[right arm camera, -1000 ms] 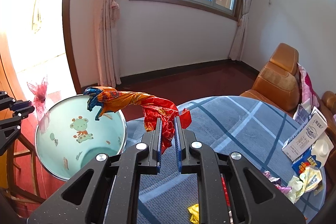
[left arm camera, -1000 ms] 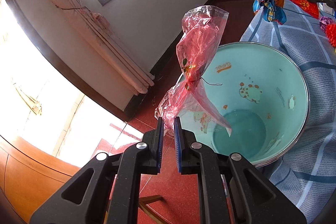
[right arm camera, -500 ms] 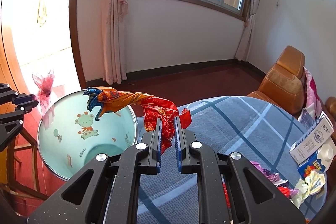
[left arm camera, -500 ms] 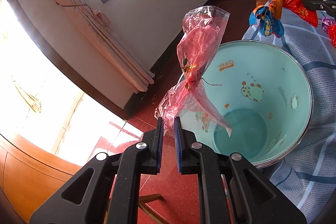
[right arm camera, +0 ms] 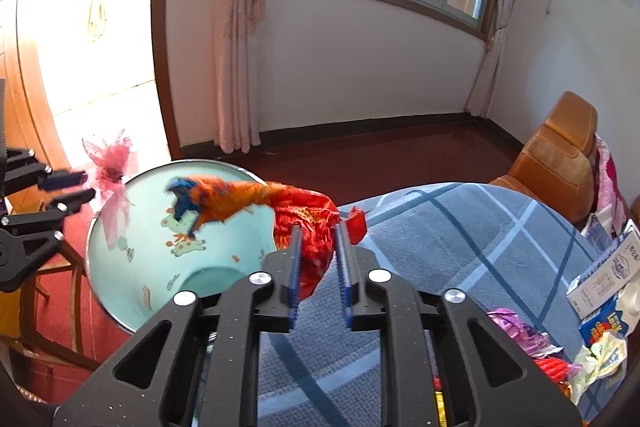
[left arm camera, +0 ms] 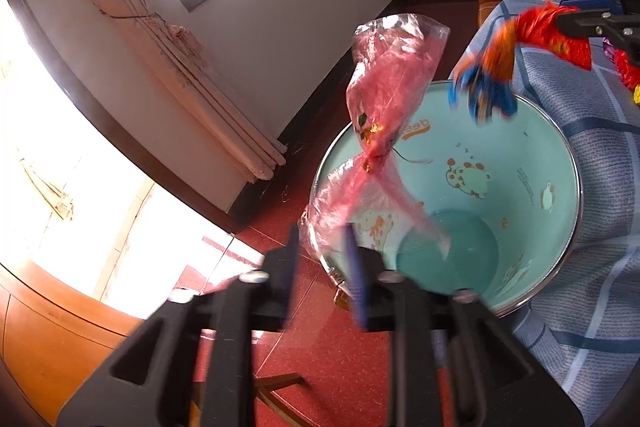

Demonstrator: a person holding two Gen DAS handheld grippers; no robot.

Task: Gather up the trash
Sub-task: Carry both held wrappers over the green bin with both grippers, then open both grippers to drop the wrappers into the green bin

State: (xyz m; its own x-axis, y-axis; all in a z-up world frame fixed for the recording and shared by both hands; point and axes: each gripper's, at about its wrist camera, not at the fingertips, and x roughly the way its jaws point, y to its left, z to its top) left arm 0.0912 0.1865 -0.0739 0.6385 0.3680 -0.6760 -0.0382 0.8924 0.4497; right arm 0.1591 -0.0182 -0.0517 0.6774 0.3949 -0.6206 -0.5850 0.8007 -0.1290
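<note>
Your pink wrapper (left arm camera: 384, 107) is sitting over the bin (left arm camera: 552, 155) rim, loose between your left gripper's (left arm camera: 320, 259) just-opening jaws. Your red wrapper (right arm camera: 308, 223) is hanging above the bin, slack in your right gripper (right arm camera: 318, 259), also spreading, beside the surface (right arm camera: 460, 227).

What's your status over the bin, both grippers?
Left gripper jaws just opening, pink plastic wrapper loose between them. Right gripper also opening, red-orange wrapper slipping. Bin below, nothing blocking.

Left gripper (left arm camera: 320, 267) and right gripper (right arm camera: 318, 267): matte black angular frames, blue ribbed finger pads (right arm camera: 295, 267), round silver screws
</note>
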